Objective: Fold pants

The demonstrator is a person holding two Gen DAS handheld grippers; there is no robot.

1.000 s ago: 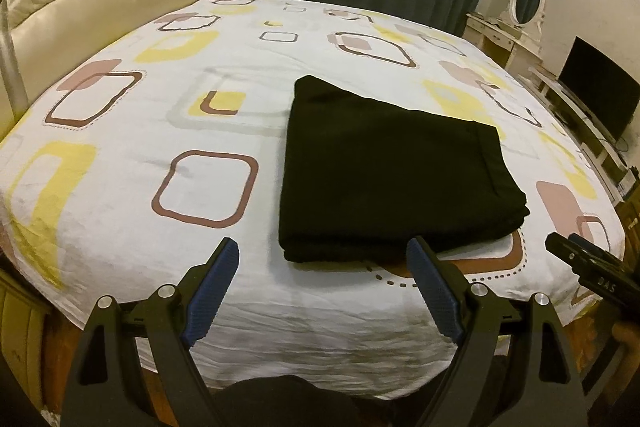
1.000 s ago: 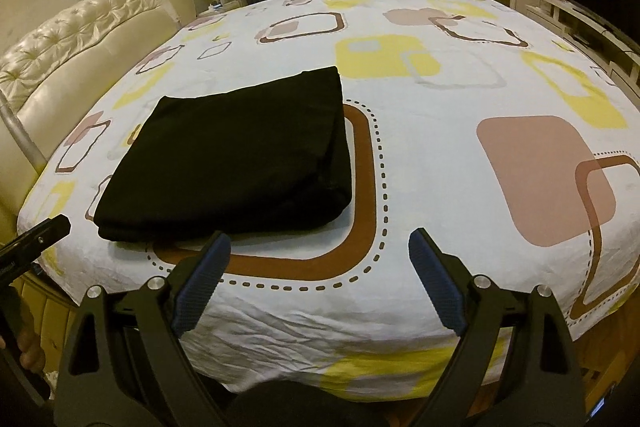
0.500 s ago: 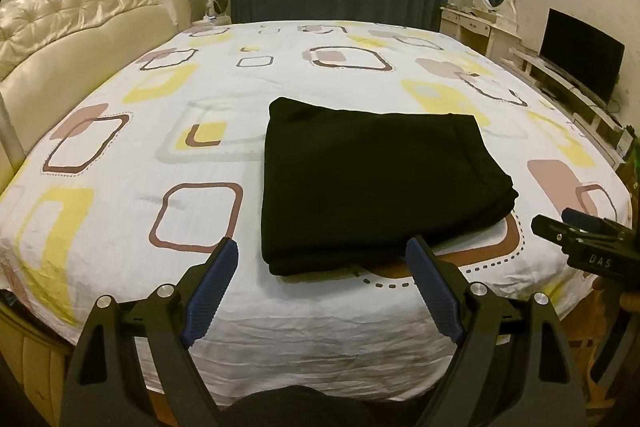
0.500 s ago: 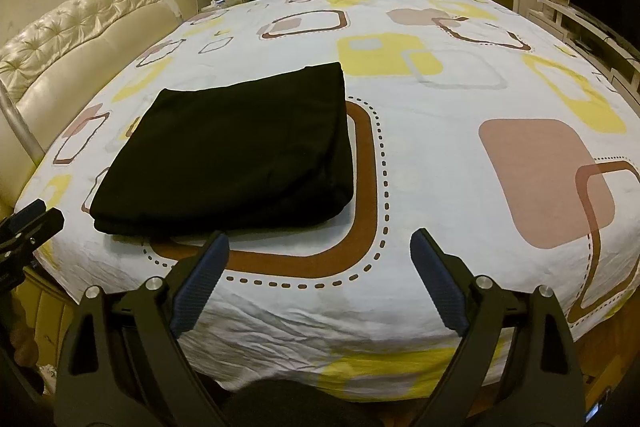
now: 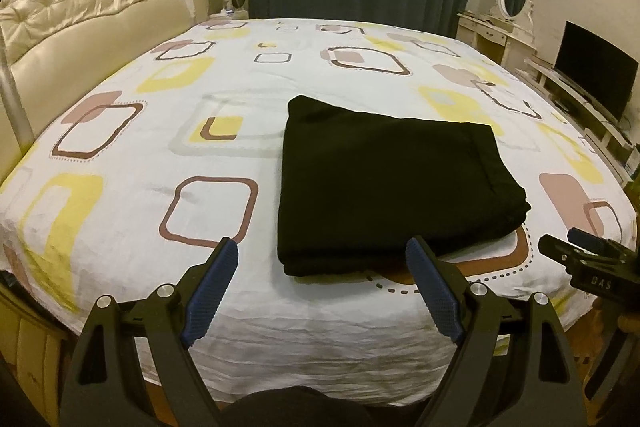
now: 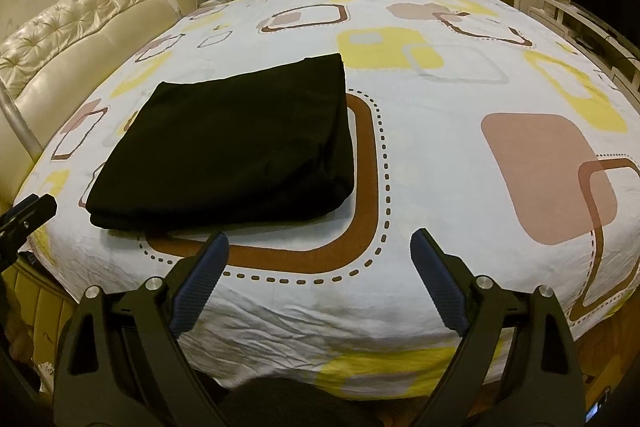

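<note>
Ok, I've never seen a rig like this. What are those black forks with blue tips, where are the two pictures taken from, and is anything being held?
A person carries a hand-held two-finger gripper in each hand, and each has a camera looking along its fingers. One picture comes from the left gripper, one from the right gripper. Both are open and hold nothing. On the patterned bedsheet lie the black pants, already folded into a neat rectangle and touched by neither gripper.
</note>
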